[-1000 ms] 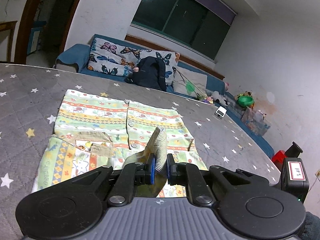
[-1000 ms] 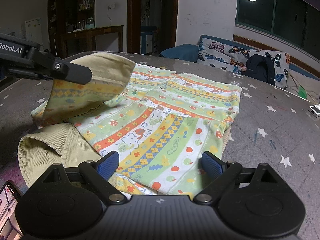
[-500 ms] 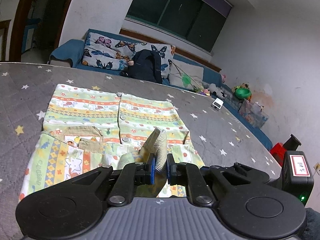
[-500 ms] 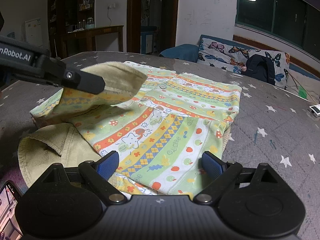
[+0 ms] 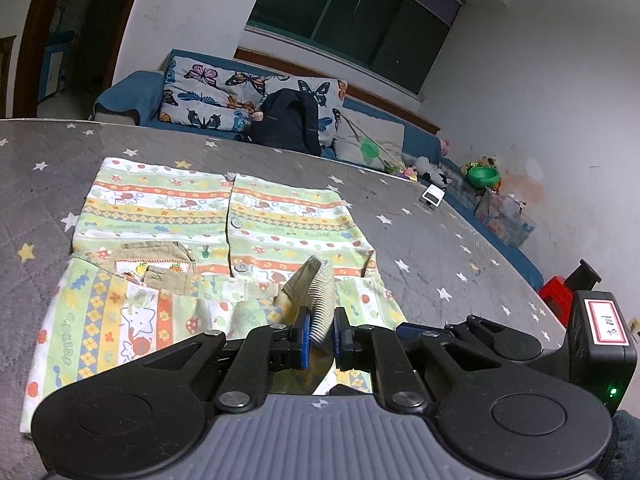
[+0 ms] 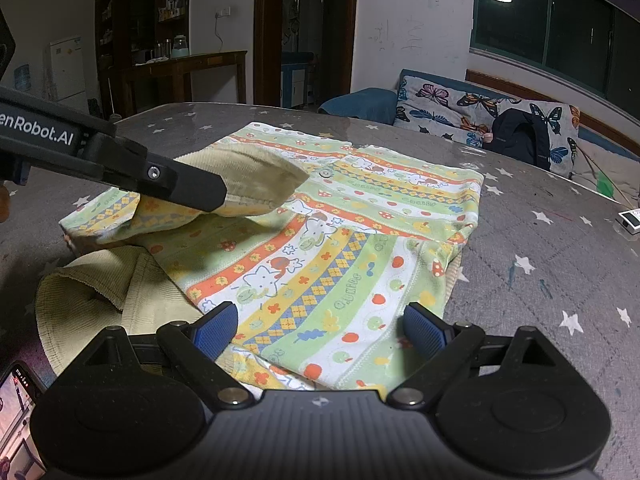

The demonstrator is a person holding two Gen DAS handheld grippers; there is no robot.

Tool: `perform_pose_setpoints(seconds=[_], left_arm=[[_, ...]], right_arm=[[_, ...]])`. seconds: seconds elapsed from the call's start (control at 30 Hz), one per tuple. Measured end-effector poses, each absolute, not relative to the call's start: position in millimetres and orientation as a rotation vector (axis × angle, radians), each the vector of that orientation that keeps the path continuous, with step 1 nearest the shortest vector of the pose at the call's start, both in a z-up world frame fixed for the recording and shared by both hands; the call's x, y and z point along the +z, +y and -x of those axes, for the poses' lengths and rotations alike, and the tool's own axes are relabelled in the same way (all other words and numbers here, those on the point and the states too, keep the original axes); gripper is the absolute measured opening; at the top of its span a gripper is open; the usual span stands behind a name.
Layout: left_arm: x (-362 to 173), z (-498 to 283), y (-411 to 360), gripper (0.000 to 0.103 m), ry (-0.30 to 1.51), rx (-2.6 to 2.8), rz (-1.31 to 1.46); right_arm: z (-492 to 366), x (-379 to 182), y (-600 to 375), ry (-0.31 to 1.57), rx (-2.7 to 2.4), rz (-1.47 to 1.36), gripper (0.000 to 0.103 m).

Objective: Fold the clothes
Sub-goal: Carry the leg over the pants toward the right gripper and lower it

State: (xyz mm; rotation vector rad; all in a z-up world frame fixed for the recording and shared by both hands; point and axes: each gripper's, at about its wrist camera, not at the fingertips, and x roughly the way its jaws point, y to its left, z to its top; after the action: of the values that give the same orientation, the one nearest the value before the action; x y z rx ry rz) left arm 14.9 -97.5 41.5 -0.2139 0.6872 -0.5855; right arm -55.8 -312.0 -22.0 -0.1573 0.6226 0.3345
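Cuff (image 5: 316,300) pinched in left hand-held gripper (image 5: 320,338); right hand-held gripper (image 6: 318,326) agape.

Our left gripper (image 5: 321,332) pinches a ribbed beige cuff (image 5: 316,296) between its blue pads (image 5: 303,330), lifting it above the patterned child's shirt (image 5: 192,240). The shirt lies buttoned on our grey star-print mattress (image 5: 432,240), its near sleeve folded across the front. Beyond sit butterfly cushions (image 5: 224,96), a dark backpack (image 5: 290,124) and a green bowl (image 5: 485,176).
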Motion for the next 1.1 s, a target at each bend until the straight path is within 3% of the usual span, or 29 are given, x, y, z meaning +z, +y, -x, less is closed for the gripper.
perform_pose_setpoints(seconds=[1.1], left_arm=[[27,-20,-105,0.015,0.746,-0.602,0.205]], right_arm=[[55,-22,-312,0.624,0.334,0.156,0.093]])
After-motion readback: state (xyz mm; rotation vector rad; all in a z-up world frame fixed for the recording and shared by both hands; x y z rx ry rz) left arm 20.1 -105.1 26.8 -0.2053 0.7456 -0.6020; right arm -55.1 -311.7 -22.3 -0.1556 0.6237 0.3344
